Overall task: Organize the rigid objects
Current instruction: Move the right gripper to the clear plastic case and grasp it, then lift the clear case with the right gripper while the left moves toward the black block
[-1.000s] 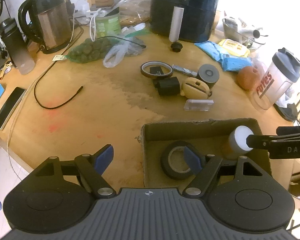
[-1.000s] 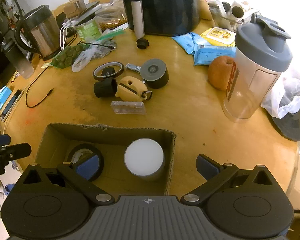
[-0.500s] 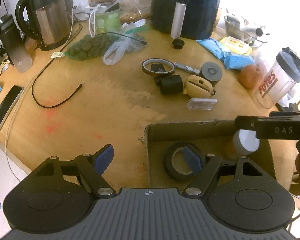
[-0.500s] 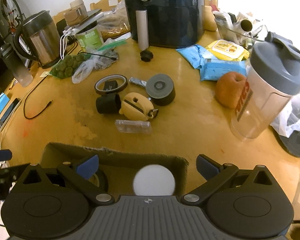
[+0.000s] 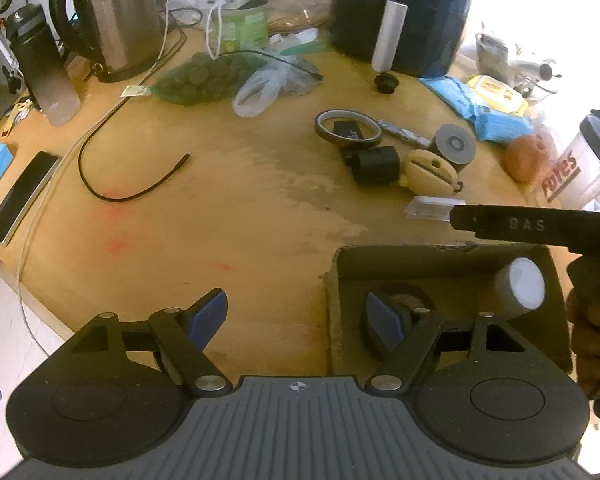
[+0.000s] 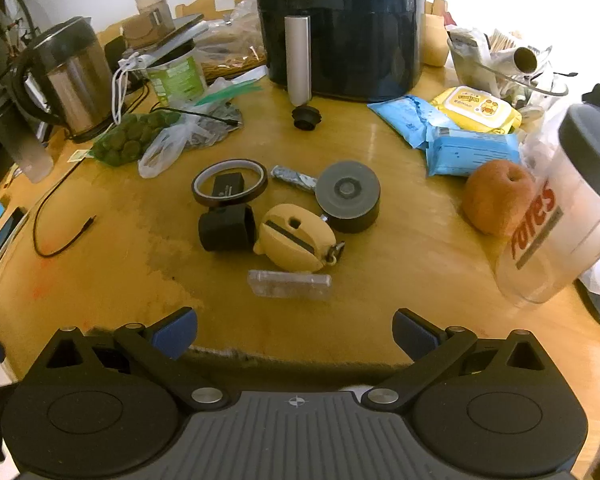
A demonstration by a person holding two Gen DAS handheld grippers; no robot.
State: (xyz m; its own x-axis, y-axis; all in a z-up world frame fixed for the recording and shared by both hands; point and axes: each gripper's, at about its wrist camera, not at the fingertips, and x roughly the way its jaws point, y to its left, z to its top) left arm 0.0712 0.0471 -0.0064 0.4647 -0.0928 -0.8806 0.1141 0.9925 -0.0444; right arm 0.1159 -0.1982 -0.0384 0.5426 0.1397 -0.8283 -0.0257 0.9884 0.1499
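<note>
A cardboard box (image 5: 340,276) sits at the table's near edge, holding a black tape roll (image 5: 418,300) and a white-capped bottle (image 5: 520,288). My left gripper (image 5: 296,316) is open and empty, straddling the box's left wall. My right gripper (image 6: 296,332) hangs open and empty just past the box's far rim (image 6: 300,360); its side (image 5: 532,226) crosses the left wrist view. Ahead of it lie a clear plastic case (image 6: 290,284), a yellow case (image 6: 294,240), a black cylinder (image 6: 228,228), a grey-lidded tin (image 6: 348,196) and a tape ring (image 6: 198,188) around a small black block (image 6: 229,186).
A shaker bottle (image 6: 560,232) and a fruit (image 6: 496,200) stand to the right, with blue wipe packs (image 6: 468,152) behind them. The black air fryer (image 6: 340,28) is at the back and a kettle (image 6: 72,76) back left. A black cable (image 5: 112,184) and a phone (image 5: 20,196) lie left.
My right gripper has moved forward from above the box to just past its far rim, so the white-capped bottle has dropped out of its view. The left gripper has shifted only slightly.
</note>
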